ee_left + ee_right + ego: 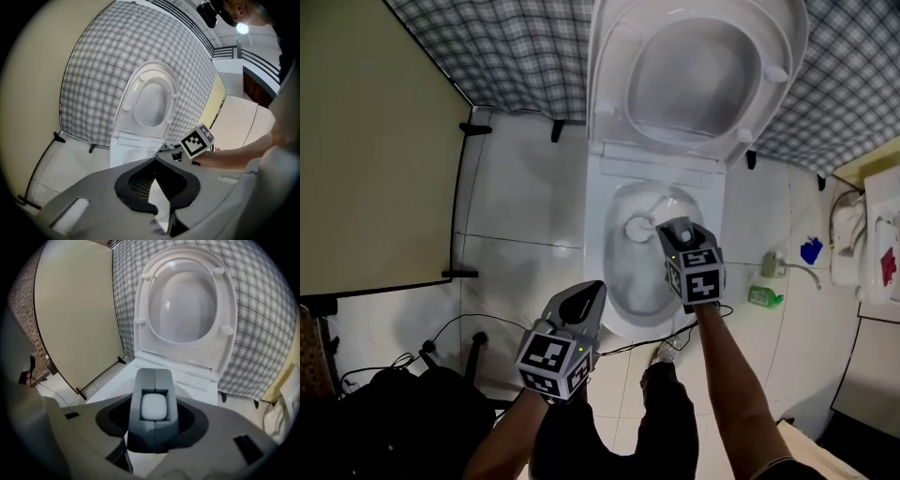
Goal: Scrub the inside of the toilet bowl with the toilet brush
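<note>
- Right tool [679,232] hangs over toilet bowl [619,286], pointing steeply down into it.
- Jaws closed round toilet brush [638,227]; white handle [154,407] shows clamped between them, grip fairly wide.
- Brush head just past tool tip, a little to its left, low against bowl's inner wall. Long axis seems to run from jaws down into bowl.
- Judgement: scrubbing in hand; next stroke needs head swept along wall, tool kept above rim.
- Left tool [581,305] outside bowl beside front rim, jaws together, empty.
- Right hand nearer brush.
</note>
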Motion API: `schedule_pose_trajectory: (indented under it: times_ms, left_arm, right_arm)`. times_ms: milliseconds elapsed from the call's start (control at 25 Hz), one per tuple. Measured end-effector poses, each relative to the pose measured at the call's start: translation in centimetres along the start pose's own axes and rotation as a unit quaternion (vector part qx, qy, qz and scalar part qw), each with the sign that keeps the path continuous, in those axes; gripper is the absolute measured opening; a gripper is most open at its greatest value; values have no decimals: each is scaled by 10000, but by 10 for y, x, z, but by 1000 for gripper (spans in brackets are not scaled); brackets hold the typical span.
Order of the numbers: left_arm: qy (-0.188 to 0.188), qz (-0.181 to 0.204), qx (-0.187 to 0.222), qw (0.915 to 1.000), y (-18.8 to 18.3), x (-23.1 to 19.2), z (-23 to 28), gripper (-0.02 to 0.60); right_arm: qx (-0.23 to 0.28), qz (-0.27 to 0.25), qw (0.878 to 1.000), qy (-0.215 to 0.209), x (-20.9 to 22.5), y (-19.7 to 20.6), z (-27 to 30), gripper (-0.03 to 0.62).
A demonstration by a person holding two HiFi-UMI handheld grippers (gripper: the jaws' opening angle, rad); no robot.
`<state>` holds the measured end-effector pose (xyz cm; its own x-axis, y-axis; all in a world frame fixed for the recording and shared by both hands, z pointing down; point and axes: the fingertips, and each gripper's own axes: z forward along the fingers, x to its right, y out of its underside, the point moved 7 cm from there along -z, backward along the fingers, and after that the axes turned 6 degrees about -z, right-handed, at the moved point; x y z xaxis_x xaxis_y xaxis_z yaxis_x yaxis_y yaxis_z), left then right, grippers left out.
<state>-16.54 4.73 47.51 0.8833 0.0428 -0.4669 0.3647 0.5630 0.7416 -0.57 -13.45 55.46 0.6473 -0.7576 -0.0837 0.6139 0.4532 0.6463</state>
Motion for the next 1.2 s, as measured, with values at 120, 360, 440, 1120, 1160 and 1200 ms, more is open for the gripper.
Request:
schedule_pose_trajectory:
  times_ms: [120,360,440,1120,1160,1200]
  left_arm:
    - [-30,-33,-20,10000,10,-10,0,10]
    - [21,-38,-91,9999,16,-8,0,10]
    - [69,-28,-121,9999,17,-6,1,10]
    - [528,316,-502,9968,16,5,16,9]
    - [540,341,-516,9966,16,3,16,9]
    - [543,359,-527,9965,16,1,17,9]
  right_arm:
    - [-227,-58,9997,-73,-13,26,5,213]
    - [11,-42,10000,-37,-15,27,-26,213]
    - [172,14,9998,92,-10,23,-37,213]
    - [1258,2917,9244,2112,44,53,-69,213]
    - [1305,2978,9218,2110,44,52,-66,213]
    - [1332,3000,9211,2092,44,50,-63,213]
